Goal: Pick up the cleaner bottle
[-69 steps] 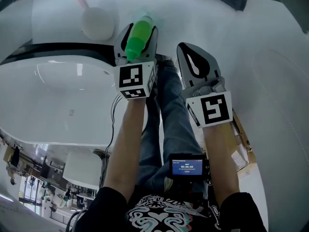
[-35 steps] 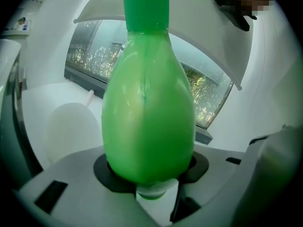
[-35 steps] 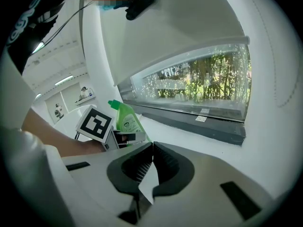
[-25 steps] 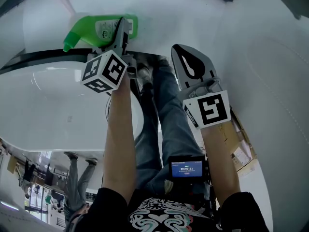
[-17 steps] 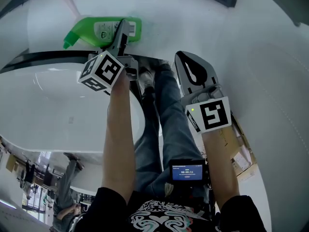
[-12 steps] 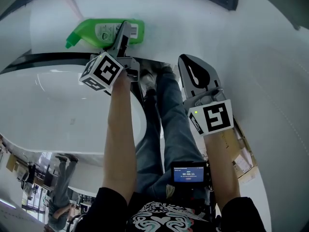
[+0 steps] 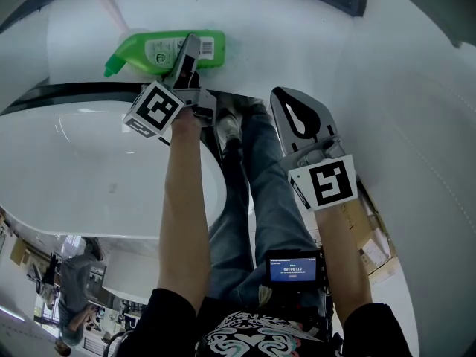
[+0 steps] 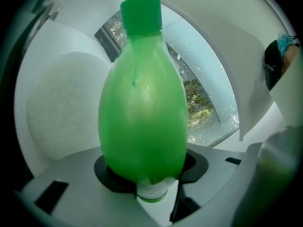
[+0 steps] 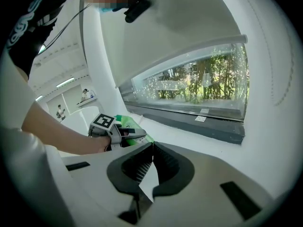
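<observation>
Nearest the person, a small screen (image 7: 293, 268) hangs at the chest, at 6 o'clock in the head view, with both bare forearms reaching away from it. The right tongs (image 7: 285, 99) come first, at about 3 o'clock from the left pair. Their ribbed pads are pressed together with nothing between them, and they hang idle above the person's jeans (image 7: 260, 169)

Further out, at 11 o'clock, the left tongs (image 7: 190, 47) are spread wide and pinch the cleaner bottle (image 7: 152, 50) across its two broad faces, one jaw lying over the label (image 7: 160, 48). The bottle is turned on its side, with its cap (image 7: 111, 69) pointing to 9 o'clock. It sits over the white surface (image 7: 297, 28) just past the rim of a white basin (image 7: 89, 162). Whether it has cleared that surface cannot be told

The bottle looks like glossy thin-walled plastic, so likely slick and a little squeezable. If liquid is inside, the weight would shift as it tilts. The flat faces of the lower body seem the best place to take it, as here. The tapering neck would probably let it swing, and too hard a squeeze might dent the walls

Farthest off, past the bottle, the left tongs' own view shows a window (image 8: 208, 103) with greenery behind it
</observation>
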### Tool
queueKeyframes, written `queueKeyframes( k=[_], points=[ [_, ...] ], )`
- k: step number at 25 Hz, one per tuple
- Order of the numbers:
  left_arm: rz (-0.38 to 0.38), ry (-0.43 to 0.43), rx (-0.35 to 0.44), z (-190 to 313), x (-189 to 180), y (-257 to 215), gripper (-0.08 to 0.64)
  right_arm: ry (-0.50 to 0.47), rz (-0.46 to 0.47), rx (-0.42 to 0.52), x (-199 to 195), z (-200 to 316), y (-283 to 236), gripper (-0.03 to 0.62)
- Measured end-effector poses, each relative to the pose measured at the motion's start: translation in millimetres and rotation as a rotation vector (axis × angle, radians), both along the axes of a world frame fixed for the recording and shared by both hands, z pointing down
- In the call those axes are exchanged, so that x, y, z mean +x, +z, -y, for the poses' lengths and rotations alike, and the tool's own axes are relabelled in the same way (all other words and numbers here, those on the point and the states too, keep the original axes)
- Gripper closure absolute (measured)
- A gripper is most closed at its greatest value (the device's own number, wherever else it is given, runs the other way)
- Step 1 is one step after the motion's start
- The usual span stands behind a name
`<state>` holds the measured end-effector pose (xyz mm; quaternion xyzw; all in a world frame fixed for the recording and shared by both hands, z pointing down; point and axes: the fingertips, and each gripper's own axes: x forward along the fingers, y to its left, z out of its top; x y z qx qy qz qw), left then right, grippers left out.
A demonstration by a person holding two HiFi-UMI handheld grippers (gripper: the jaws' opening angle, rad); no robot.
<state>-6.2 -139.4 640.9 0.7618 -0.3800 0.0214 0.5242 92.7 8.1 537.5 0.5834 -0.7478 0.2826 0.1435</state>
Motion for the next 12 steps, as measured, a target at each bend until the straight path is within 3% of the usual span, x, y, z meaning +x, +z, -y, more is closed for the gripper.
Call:
queueKeyframes(
  k=[5, 12],
  points=[
    [-0.021, 0.009, -0.027, -2.8, -0.1, 5.1, 0.36, 0.006, -0.006, -0.008, 1.6, 3.1, 3.8, 0.565],
    [-0.135, 0.042, -0.082, -21.0, 12.2, 6.8, 0.362, -0.005, -0.004, -0.012, -1.6, 1.0, 6.8, 0.565]
  ],
)
